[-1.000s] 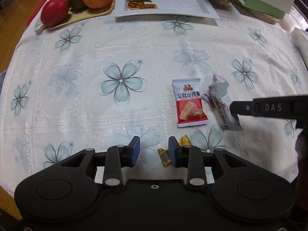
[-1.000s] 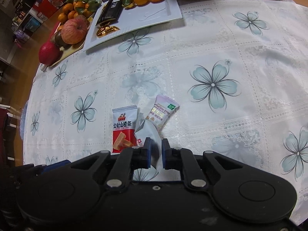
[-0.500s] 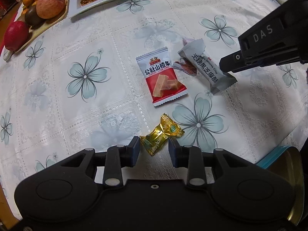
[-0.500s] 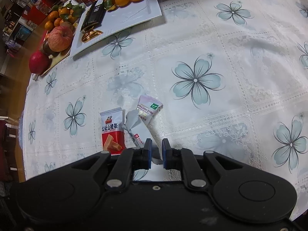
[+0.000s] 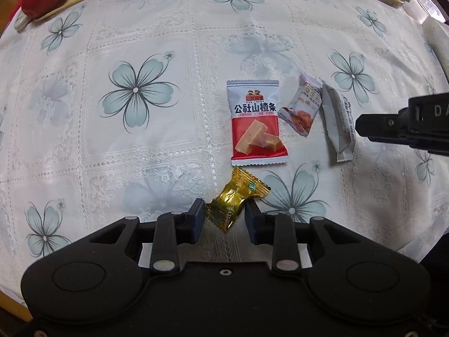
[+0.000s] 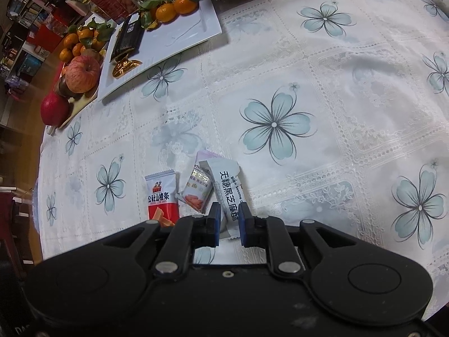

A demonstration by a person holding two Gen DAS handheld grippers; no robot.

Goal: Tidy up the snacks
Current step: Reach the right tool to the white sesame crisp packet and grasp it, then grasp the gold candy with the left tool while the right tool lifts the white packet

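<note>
- Left wrist view: the left gripper (image 5: 224,219) is pointing down at the flowered tablecloth (image 5: 140,56), its jaws closing around a gold-wrapped candy (image 5: 235,199); the pads are standing just beside the wrapper's twisted end, not yet pressing it.
- Beyond the candy, a red-and-white snack packet (image 5: 256,123) is lying flat, with a small pale packet (image 5: 301,106) just beside it on the right.
- Right wrist view: the right gripper (image 6: 228,221) is opening its jaws, a grey-white sesame bar wrapper (image 6: 227,185) sitting between the pads, its far end resting on the cloth against the pale packet.
- At the table's far edge, a white tray (image 6: 182,36) is carrying tangerines (image 6: 175,8) and a dark bar (image 6: 127,36); a fruit plate with an apple (image 6: 82,73) is sitting beside it.
</note>
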